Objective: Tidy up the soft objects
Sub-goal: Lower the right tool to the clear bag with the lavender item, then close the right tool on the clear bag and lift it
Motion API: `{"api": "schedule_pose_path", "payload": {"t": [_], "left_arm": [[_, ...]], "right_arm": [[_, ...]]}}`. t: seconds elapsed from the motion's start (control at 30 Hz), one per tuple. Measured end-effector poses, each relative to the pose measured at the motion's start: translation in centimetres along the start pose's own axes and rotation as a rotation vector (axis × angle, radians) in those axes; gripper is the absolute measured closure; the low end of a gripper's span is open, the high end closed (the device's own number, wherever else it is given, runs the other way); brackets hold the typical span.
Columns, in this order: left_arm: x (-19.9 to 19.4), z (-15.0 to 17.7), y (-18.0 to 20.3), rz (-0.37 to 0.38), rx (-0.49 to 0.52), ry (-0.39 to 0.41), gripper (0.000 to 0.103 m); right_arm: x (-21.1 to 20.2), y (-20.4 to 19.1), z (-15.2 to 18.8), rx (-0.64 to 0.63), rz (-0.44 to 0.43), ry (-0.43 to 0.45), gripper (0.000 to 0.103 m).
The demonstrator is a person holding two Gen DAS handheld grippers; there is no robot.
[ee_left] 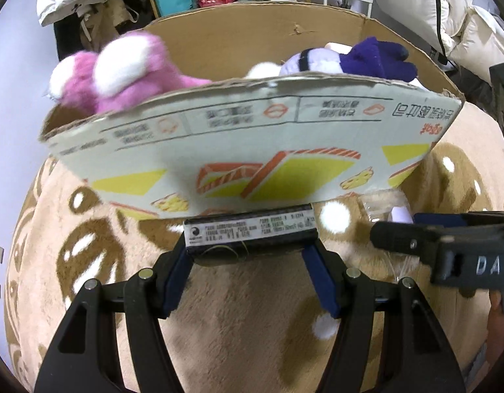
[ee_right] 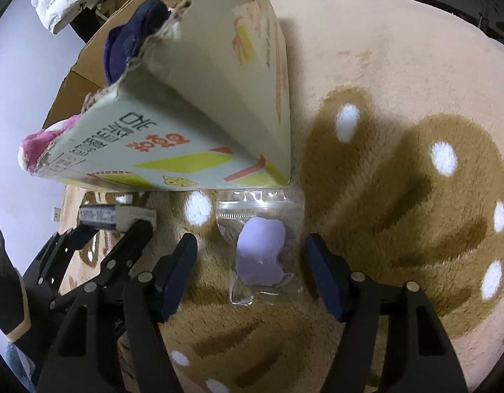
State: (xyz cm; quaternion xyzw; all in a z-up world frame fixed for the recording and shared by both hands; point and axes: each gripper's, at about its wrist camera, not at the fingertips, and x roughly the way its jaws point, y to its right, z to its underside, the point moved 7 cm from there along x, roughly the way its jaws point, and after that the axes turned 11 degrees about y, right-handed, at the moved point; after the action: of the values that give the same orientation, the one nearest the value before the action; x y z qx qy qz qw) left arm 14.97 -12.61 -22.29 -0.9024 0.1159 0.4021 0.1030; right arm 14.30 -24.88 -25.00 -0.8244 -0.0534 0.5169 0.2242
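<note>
**L clamps a labelled block, R straddles a bagged item, box behind**

Nearest: left gripper (ee_left: pixel 250 255) is closed narrow on a dark block w/ white printed label (ee_left: pixel 250 231), held just above the rug and right in front of the box wall, prob. staged for a lift over the edge. Can't tell what the block is or if it's soft.

Right gripper (ee_right: pixel 252 268) is spread wide, fingers either side of a clear zip bag (ee_right: pixel 260 245) w/ a pale lilac piece inside, not touching it. Bag lies flat on the brown spotted rug (ee_right: pixel 399 196), its zip end just beside the box corner. Looks set up for a pinch, but thin film on deep pile may slip.

Farther: cardboard box (ee_left: pixel 252 150), top open, ragged rim. Inside: pink-and-white plush (ee_left: pixel 121 68) at L end, poking above rim; purple-and-white plush (ee_left: pixel 366 57) at R end. Room clutter beyond.
</note>
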Motion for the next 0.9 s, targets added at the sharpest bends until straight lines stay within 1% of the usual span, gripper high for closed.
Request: {"api": "schedule_pose_path", "payload": {"t": [0.17,0.27,0.3,0.4,0.47,0.5,0.57,0.63,0.77,0.9], "left_arm": [[-1.4,0.0,-1.2,-0.015,-0.024,0.005,0.038],[-2.6,0.2,-1.7,-0.023,-0.037,0.020,0.038],[-2.9,0.0,-2.0,-0.029,-0.035,0.029,0.038],[-4.0,-0.9,-2.6,-0.053,-0.028,0.065,0.038],[-5.2,-1.0,-2.5,-0.053,-0.023,0.083,0.038],[-5.8,-1.0,-2.3,-0.054,-0.017,0.091,0.038],[-7.1,-1.1,-2.4,-0.063,-0.008,0.122,0.038],[-8.0,-1.3,-2.1,-0.072,-0.001,0.146,0.038],[-9.4,-2.2,-2.7,-0.090,0.000,0.193,0.038],[-11.4,-3.4,-3.2,-0.096,-0.011,0.268,0.038]], "right_arm": [[0.3,0.4,-0.1,-0.009,0.001,-0.016,0.031],[-0.4,1.4,-0.4,-0.028,0.028,-0.036,0.046],[-0.3,1.6,-0.4,-0.035,0.035,-0.038,0.048],[-0.4,1.6,-0.3,-0.048,0.056,-0.028,0.048],[-0.2,1.5,-0.1,-0.058,0.079,-0.020,0.049],[-0.2,1.3,0.0,-0.080,0.104,-0.015,0.054],[-0.1,0.9,0.2,-0.118,0.136,0.001,0.056],[-0.1,0.4,0.5,-0.139,0.148,0.010,0.057],[-0.7,-0.2,0.6,-0.171,0.122,0.026,0.059],[-2.1,-1.3,1.0,-0.179,0.077,0.057,0.060]]}}
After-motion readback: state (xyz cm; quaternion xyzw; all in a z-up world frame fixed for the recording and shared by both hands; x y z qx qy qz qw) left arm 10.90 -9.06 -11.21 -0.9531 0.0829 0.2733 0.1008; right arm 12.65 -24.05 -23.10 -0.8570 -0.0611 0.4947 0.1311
